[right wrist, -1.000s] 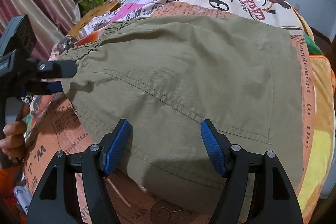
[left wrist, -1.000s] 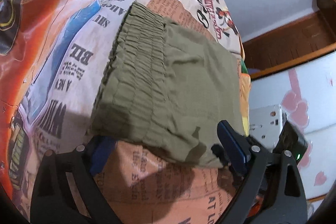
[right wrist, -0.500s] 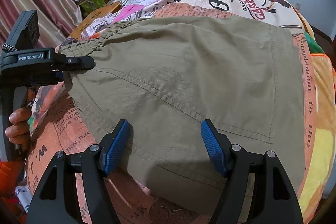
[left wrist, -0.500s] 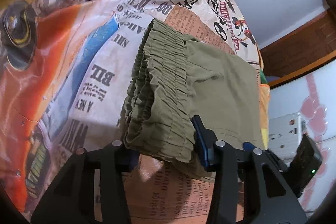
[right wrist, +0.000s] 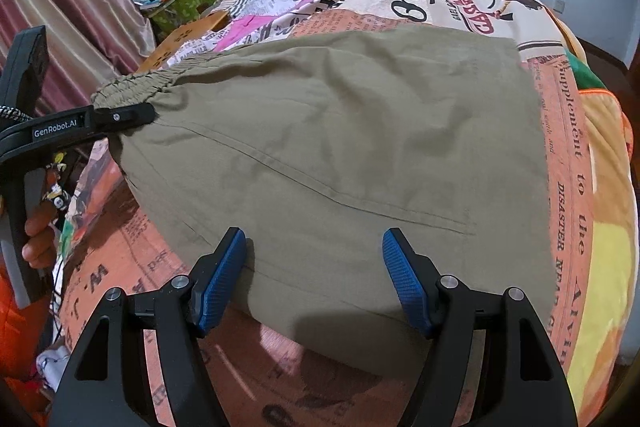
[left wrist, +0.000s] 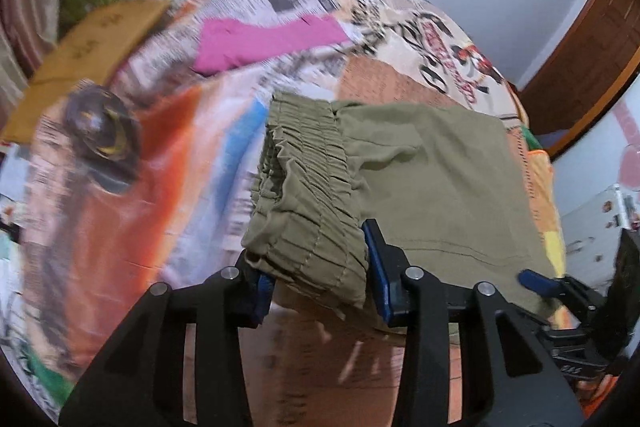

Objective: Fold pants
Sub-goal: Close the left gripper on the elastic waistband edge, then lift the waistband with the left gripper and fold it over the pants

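Waistband [left wrist: 308,211] of the olive pants [right wrist: 340,147] now sits bunched between the left gripper [left wrist: 316,279] pads, which were spread apart around flat cloth a second ago. The jaws look pressed onto that gathered elastic (motion blur makes the far pad hard to read). The pants lie folded on the newsprint bedspread [right wrist: 568,147], with a pink garment [left wrist: 264,43] at 11 o'clock. The right gripper [right wrist: 314,279] hovers spread over the near edge. I judge a lift for the next fold is starting.
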Demonstrator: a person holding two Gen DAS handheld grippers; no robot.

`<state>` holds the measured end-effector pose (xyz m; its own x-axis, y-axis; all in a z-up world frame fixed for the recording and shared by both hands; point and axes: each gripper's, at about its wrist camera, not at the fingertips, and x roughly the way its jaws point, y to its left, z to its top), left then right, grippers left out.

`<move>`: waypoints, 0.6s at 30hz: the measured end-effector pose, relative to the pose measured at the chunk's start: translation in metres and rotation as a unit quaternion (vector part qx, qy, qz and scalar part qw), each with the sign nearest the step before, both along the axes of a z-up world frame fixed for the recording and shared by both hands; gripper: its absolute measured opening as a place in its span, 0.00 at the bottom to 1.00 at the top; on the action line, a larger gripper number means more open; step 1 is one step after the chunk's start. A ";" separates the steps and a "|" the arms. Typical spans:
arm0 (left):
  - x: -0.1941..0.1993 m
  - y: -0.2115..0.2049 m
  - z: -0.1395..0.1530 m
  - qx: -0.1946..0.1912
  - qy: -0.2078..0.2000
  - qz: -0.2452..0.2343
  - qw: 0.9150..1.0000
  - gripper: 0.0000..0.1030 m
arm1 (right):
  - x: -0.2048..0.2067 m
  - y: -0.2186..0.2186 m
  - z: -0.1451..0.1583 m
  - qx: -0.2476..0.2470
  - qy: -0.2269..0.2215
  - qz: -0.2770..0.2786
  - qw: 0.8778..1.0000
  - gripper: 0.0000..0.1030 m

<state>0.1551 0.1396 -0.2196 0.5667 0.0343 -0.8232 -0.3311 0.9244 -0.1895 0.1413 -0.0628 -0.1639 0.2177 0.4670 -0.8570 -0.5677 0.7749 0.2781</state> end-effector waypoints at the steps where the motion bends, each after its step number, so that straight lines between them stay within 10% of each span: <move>1: -0.005 0.003 0.004 0.017 -0.003 0.006 1.000 0.40 | -0.001 0.001 0.001 -0.002 -0.002 0.001 1.000 0.65; 18: -0.022 -0.012 0.055 0.156 -0.052 0.012 0.986 0.34 | -0.013 -0.003 0.008 0.006 -0.006 -0.019 1.000 0.65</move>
<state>0.1334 0.1277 -0.1645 0.6438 0.2917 -0.7074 -0.3483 0.9349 0.0685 0.1287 -0.0660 -0.1558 0.2463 0.4677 -0.8489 -0.5413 0.7929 0.2798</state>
